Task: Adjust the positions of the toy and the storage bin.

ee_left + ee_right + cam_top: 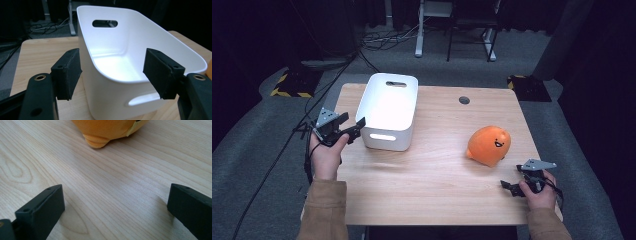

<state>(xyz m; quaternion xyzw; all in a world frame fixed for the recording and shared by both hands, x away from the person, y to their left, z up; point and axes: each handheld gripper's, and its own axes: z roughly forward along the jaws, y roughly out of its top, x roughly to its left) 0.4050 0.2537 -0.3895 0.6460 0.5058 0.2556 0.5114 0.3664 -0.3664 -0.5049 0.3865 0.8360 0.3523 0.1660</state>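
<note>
A: From the high view, where are your grippers?
B: Your left gripper (353, 125) sits at the table's (432, 200) left edge, just beside the near left corner of the white bin (388, 111). Your right gripper (510, 188) rests low near the right front corner, close to the orange plush toy (488, 145).

A: And your left gripper view?
B: Your jaws stand wide apart with nothing between the pads (67, 73); the bin (130, 57) rises just ahead, its inside bare, a handle slot in the far wall and another in the near one.

A: Your right gripper view?
B: Jaws spread wide and empty over bare wood (112, 182), with the toy (107, 131) at the far edge.
</note>
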